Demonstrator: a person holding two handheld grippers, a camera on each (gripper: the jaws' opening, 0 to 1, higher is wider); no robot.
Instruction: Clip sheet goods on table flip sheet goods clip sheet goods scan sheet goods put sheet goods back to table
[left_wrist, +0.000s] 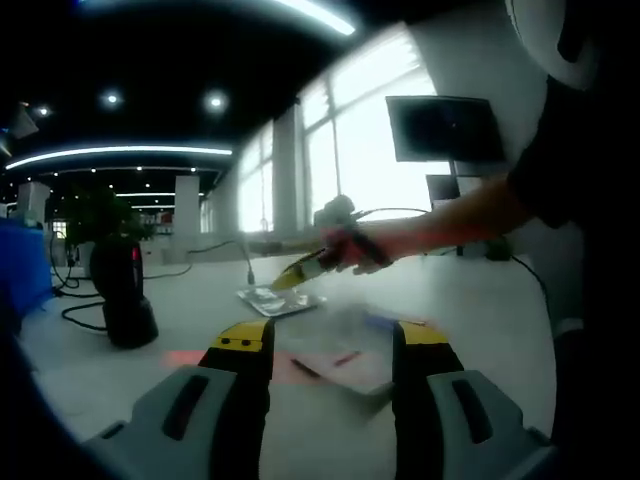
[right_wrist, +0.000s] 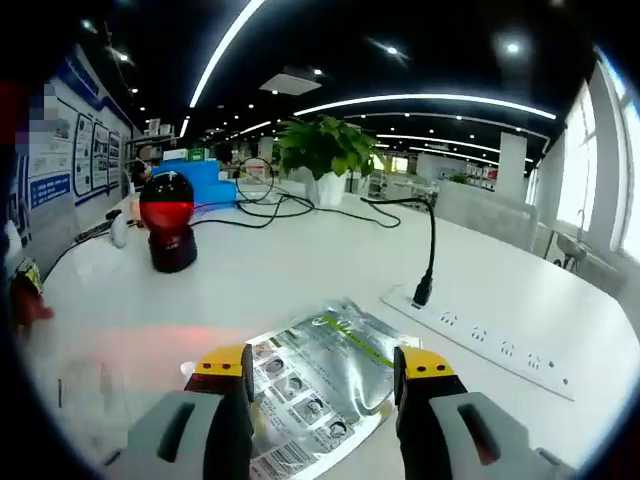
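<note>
A silver foil sheet packet (right_wrist: 320, 385) with printed pictures lies flat on the white table (right_wrist: 300, 280), and the right gripper (right_wrist: 323, 362) stands open over it, one jaw on each side. In the left gripper view the same packet (left_wrist: 280, 300) lies further off, with the right gripper (left_wrist: 288, 282) held by a person's hand just above it. The left gripper (left_wrist: 332, 340) is open near the table. A blurred pale sheet (left_wrist: 345, 362) with pink marks lies just beyond its jaws.
A black scanner (right_wrist: 168, 232) with a red dome stands at the left and casts a red glow on the table; it also shows as the scanner (left_wrist: 122, 295). A white power strip (right_wrist: 490, 345) with a plugged cable lies right. A plant (right_wrist: 325, 145) and blue box (right_wrist: 205, 180) stand behind.
</note>
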